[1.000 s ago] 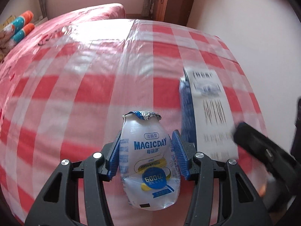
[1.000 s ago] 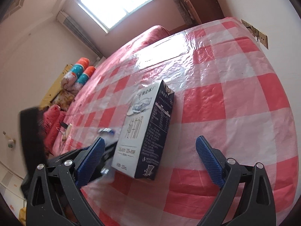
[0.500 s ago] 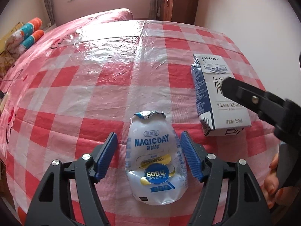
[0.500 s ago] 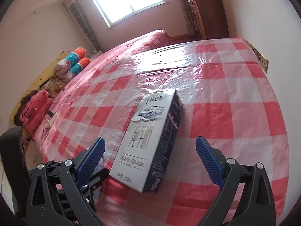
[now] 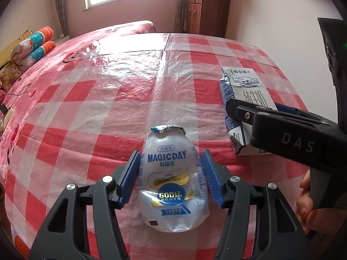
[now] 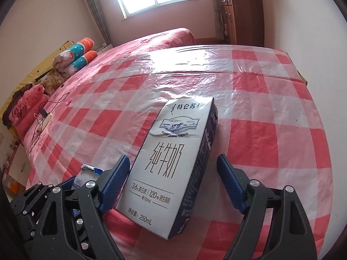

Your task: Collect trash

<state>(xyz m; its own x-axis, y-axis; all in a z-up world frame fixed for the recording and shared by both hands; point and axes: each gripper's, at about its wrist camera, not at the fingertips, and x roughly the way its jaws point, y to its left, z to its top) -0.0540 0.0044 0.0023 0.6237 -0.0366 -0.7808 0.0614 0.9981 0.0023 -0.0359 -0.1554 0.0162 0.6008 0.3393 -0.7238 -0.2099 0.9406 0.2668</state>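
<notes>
Two pieces of trash lie on the checked plastic sheet (image 5: 121, 99) over the bed: a crumpled drink pouch (image 5: 172, 177) with torn foil top, and a milk carton (image 6: 173, 160) flat on its side.

Left hand-held gripper (image 5: 171, 177): jaws have just been closing, the pouch between them. The left pad looks to be touching; the right pad shows a sliver of gap, so it is not yet clamped.

Right hand-held gripper (image 6: 173, 184): jaws have just been closing, the carton between them, clear gaps both sides, nothing held.

Pouch is judged light, soft, slick film; best pinched across the midsection. Carton is judged light, semi-stiff, likely empty and crushable; best taken across the narrow width, low on the body.
</notes>
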